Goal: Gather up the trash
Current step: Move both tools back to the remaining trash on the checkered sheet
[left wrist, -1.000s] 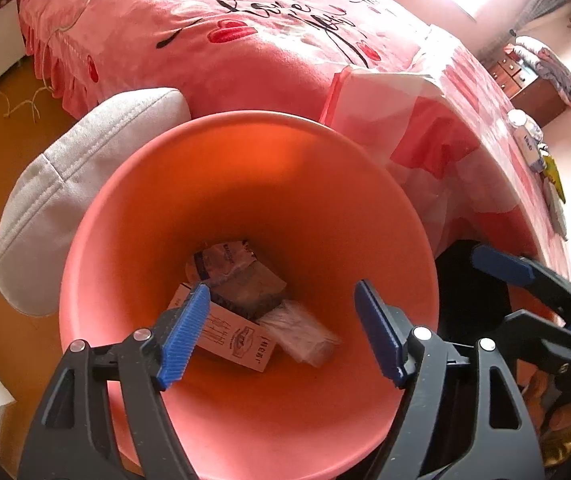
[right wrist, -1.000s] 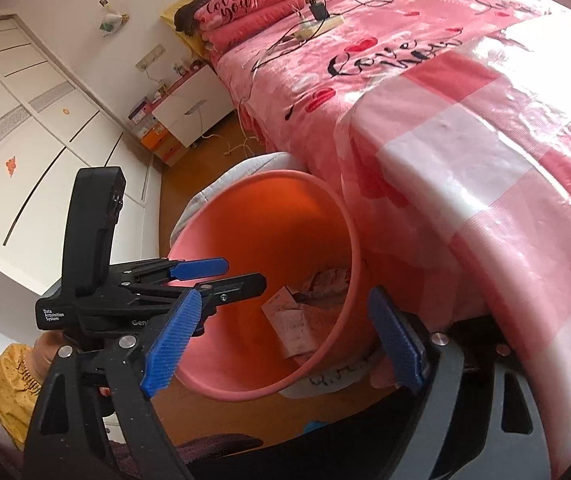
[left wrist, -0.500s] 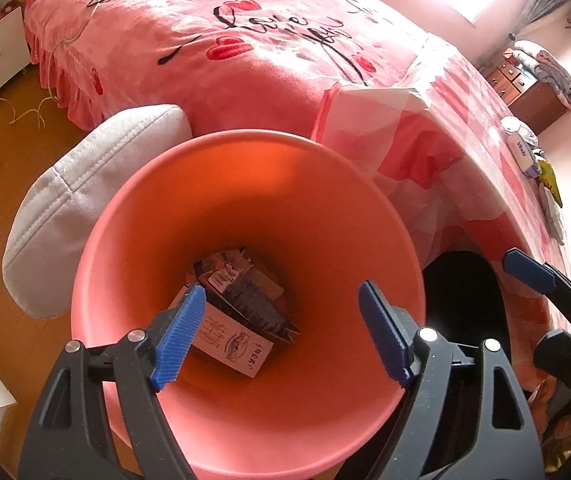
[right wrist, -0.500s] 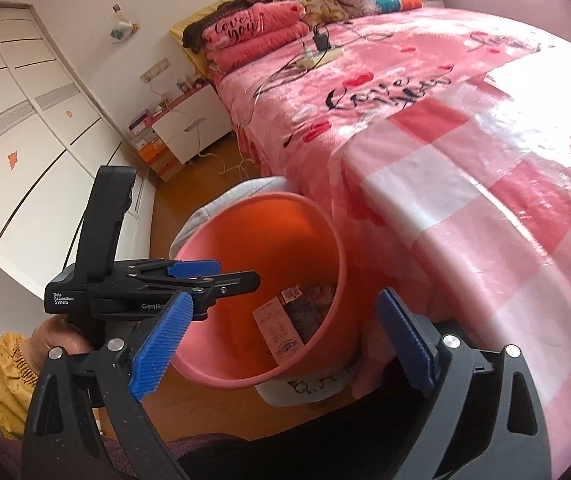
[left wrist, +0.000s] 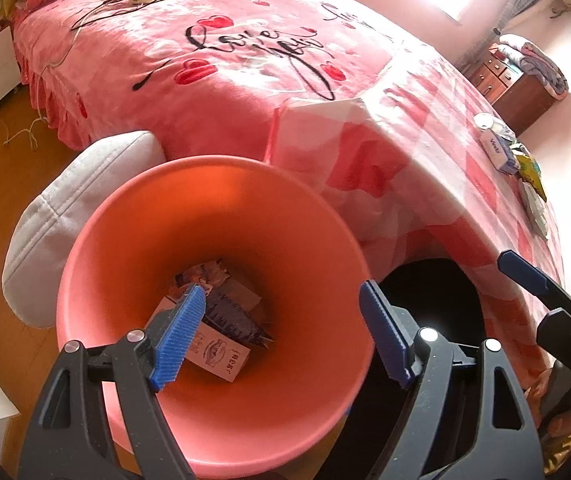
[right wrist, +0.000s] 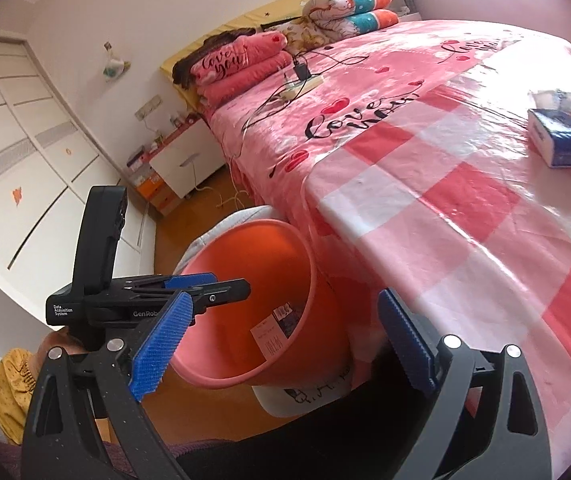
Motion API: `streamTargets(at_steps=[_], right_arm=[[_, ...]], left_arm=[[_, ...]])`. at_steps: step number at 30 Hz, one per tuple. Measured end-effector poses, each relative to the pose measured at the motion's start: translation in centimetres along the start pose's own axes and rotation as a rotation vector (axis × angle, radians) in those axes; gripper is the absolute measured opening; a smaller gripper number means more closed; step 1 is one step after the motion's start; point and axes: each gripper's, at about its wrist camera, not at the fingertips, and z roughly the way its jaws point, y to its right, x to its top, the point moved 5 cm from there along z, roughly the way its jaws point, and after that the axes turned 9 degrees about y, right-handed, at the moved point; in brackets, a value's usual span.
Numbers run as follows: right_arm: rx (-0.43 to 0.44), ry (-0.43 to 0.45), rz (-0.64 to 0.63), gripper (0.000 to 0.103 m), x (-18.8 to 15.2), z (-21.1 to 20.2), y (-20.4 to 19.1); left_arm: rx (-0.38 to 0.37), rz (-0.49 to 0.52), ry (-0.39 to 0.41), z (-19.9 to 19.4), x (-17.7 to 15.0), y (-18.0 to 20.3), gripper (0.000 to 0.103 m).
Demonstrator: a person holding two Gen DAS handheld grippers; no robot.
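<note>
- The left tongs (left wrist: pixel 281 336) hang over the mouth of the bin (left wrist: pixel 213 208), jaws apart, nothing between them.
- The bin is pink-orange and stands on the floor, right against the corner of the bed (right wrist: pixel 425 208).
- At the bottom of the bin lies the trash (left wrist: pixel 221 332): a white carton, a dark wrapper on top of it, and a printed packet behind.
- From the right wrist view the bin (right wrist: pixel 245 276) shows side-on, a white label visible low inside.
- The right tongs (right wrist: pixel 281 344) point at the near side of the bin, jaws spread wide and empty.
- In that same view the left tongs (right wrist: pixel 205 286) reach in over the rim of the bin from the left, a hand below them.
- A grey cushion (left wrist: pixel 81 216) sits just behind the bin, touching its far-left wall.
- A checked plastic sheet (right wrist: pixel 465 240) covers the bed beside the bin.
- On that sheet, well away from the bin, lies a blue tissue pack (right wrist: pixel 565 140), with a crumpled wrapper just behind it.
- A yellow packet (left wrist: pixel 529 168) rests further along the sheet, past the pack as seen from the bin.
</note>
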Motion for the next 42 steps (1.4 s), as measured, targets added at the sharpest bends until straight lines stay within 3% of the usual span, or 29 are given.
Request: streamTargets(at_steps=[25, 42], right_arm=[[-0.082, 0.259, 0.100, 0.095, 2.1, -8.5, 7.6], [-0.230, 0.405, 0.217, 0.095, 2.9, -15.6, 15.2]], left_arm=[[-0.017, 0.186, 0.039, -0.2, 2.9, 10.3, 0.080], [-0.065, 0.329, 0.050, 1.3, 4.5, 19.4, 0.081]])
